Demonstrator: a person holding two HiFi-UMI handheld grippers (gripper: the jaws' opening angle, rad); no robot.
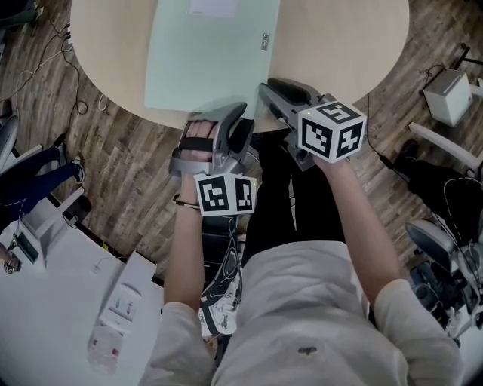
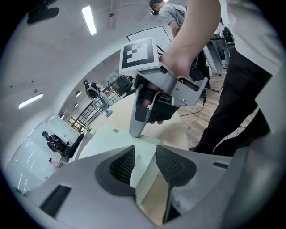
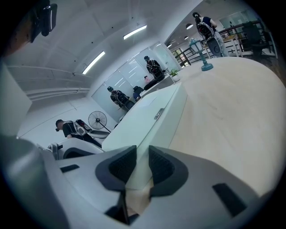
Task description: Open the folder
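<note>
- Brown plank floor (image 1: 128, 173) spreads out on every side, down below the folder (image 1: 204, 60)
- Pale wood round table (image 1: 339, 45) sits directly under the folder, with bare top showing to the folder's left and right
- And there's the folder itself: pale green, closed and lying flat, its near edge close to the table's rim on the person's side
- Right gripper (image 3: 142, 166) is in at the folder's near right corner, reaching in from the near side; in its own view the narrow gap between the pads (image 3: 118, 167) is filled by that corner, so it's clamped onto the folder
- Left gripper (image 2: 145, 163) is working the folder's near edge, just left of that corner; its jaws stand apart, the thin edge runs between them and neither pad (image 2: 123, 165) is pressing on it
- The two grippers are close together along that same near edge, their marker cubes on the side away from the folder
- Small grey tag (image 1: 265, 41) sits on the folder's top face, by its right edge
- White label (image 1: 213, 7) lies at the folder's far edge
</note>
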